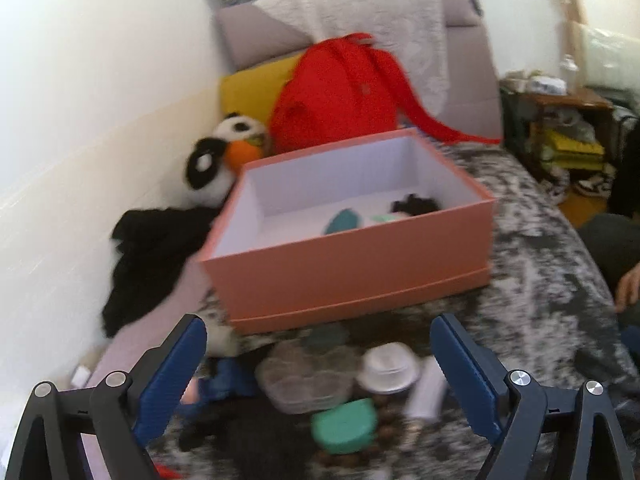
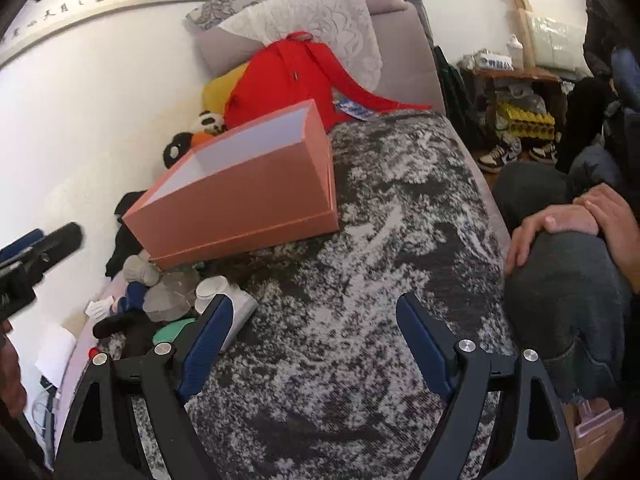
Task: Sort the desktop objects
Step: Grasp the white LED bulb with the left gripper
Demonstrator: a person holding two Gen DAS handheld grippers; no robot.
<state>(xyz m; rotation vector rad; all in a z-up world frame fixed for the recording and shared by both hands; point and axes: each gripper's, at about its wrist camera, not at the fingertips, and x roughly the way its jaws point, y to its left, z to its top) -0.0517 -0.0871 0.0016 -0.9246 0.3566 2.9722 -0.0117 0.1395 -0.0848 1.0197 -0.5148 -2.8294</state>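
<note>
A pink open box (image 1: pixel 352 264) stands on the mottled grey blanket (image 1: pixel 532 248); inside it lie a teal item (image 1: pixel 342 221) and a black item (image 1: pixel 414 205). In front of it is a blurred heap: a clear plastic container (image 1: pixel 304 380), a white jar (image 1: pixel 388 366), a green lidded case (image 1: pixel 346 424) and a white tube (image 1: pixel 426 390). My left gripper (image 1: pixel 318 330) is open and empty, just above the heap. My right gripper (image 2: pixel 314 308) is open and empty over bare blanket, right of the heap (image 2: pixel 172 296) and the box (image 2: pixel 240 192).
A red backpack (image 1: pixel 340 92), a panda plush (image 1: pixel 216 160) and black cloth (image 1: pixel 152 256) lie behind and left of the box by the white wall. A seated person's knee and hand (image 2: pixel 560 224) are at the right. A cluttered shelf (image 2: pixel 516 96) stands beyond the bed.
</note>
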